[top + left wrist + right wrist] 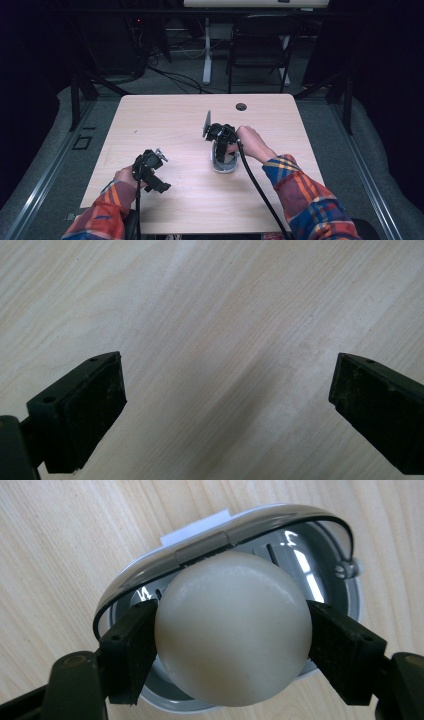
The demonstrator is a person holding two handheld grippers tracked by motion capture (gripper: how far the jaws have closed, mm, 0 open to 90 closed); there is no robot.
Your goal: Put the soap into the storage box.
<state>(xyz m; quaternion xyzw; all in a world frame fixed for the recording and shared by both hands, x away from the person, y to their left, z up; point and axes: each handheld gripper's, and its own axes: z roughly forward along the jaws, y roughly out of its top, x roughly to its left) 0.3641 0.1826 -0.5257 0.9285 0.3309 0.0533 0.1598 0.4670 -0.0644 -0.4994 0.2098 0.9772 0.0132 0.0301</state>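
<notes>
Wooden table, right gripper jaws clamping egg above dish

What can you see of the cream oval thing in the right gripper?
The cream oval piece looks like a smooth, matte bar of soap, rounded, with no markings. The right gripper clamps it, one black pad on each side. It hangs over the open grey dish, whose slotted floor shines underneath; contact with the dish cannot be told.
</notes>
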